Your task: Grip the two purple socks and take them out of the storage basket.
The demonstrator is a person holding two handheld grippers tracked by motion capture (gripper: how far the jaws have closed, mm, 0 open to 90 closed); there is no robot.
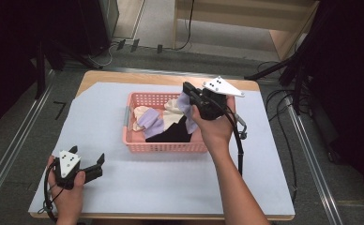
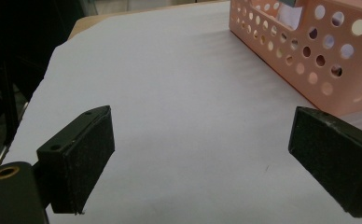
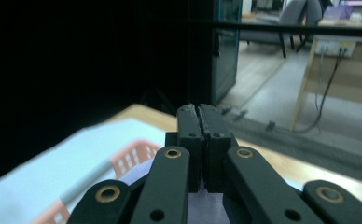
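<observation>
A pink perforated basket (image 1: 161, 146) stands in the middle of the table and holds several pieces of clothing in cream, lavender and black (image 1: 168, 123). Above the basket's right end, my right gripper (image 1: 188, 89) is shut on a lavender cloth (image 1: 185, 105), which hangs from its tips down towards the basket. In the right gripper view the jaws (image 3: 199, 109) are pressed together, with the lavender cloth (image 3: 207, 205) showing under them and the basket rim (image 3: 132, 156) below left. My left gripper (image 1: 87, 154) rests near the table's front left corner, open and with nothing in it (image 2: 200, 158).
A pale blue sheet (image 1: 124, 183) covers most of the wooden table (image 1: 105, 75). The basket wall (image 2: 309, 56) lies ahead and to the right of the left jaws. Cables and stand legs lie on the floor beyond the table (image 1: 274, 70).
</observation>
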